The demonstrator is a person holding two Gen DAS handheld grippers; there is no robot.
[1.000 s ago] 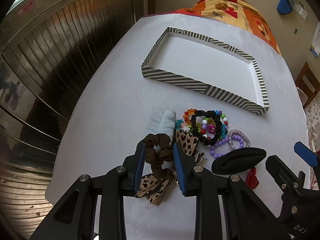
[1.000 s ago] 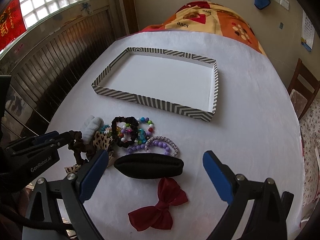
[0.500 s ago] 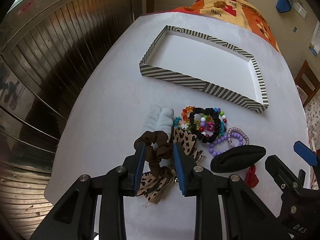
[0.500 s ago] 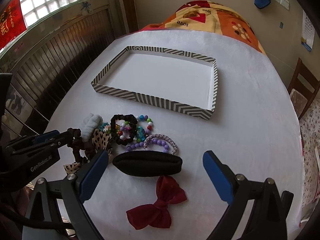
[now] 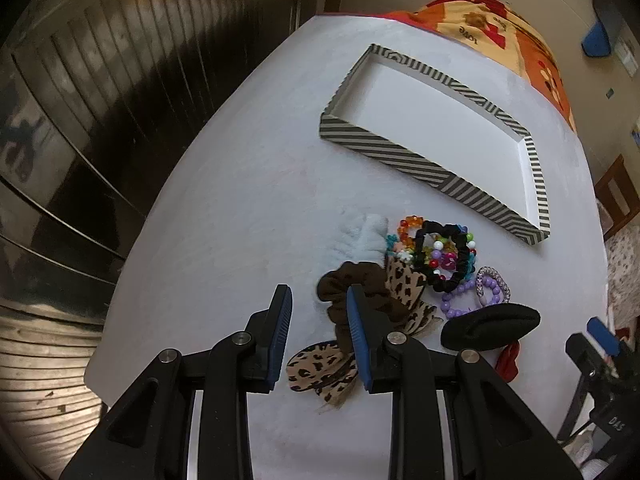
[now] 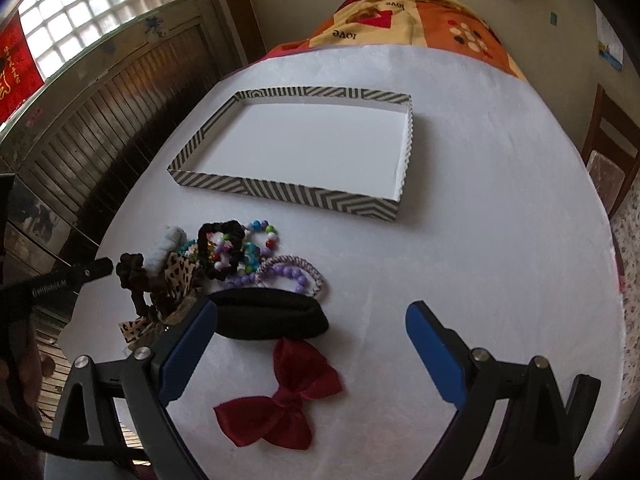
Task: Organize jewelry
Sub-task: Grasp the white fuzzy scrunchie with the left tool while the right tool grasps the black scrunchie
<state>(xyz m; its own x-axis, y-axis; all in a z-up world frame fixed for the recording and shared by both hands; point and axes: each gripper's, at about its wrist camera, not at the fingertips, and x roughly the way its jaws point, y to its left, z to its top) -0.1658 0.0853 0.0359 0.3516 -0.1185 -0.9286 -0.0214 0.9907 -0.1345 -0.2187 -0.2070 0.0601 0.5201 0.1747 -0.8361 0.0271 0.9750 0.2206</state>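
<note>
A striped tray (image 5: 384,152) (image 6: 280,192) with a white floor sits empty at the far side of the white table. Near me lies a pile: brown scrunchie (image 5: 344,284) (image 6: 134,270), leopard bow (image 5: 320,368), pale fluffy scrunchie (image 5: 360,236), black scrunchie (image 5: 444,256) over coloured bead bracelets (image 6: 260,236), purple bead bracelets (image 6: 292,274), black hair pad (image 5: 492,326) (image 6: 268,314) and red bow (image 6: 280,400). My left gripper (image 5: 316,328) is open, the brown scrunchie beside and behind its right finger, not clamped. My right gripper (image 6: 308,348) is open wide above the red bow.
The table's left edge (image 5: 132,240) drops off toward dark wooden panelling. An orange patterned cloth (image 6: 400,16) lies beyond the table's far end. A wooden chair (image 6: 608,160) stands at the right.
My left gripper has opened, let go of the brown scrunchie and shifted left. The scrunchie now lies to the right of the gap. My right gripper has barely moved.
</note>
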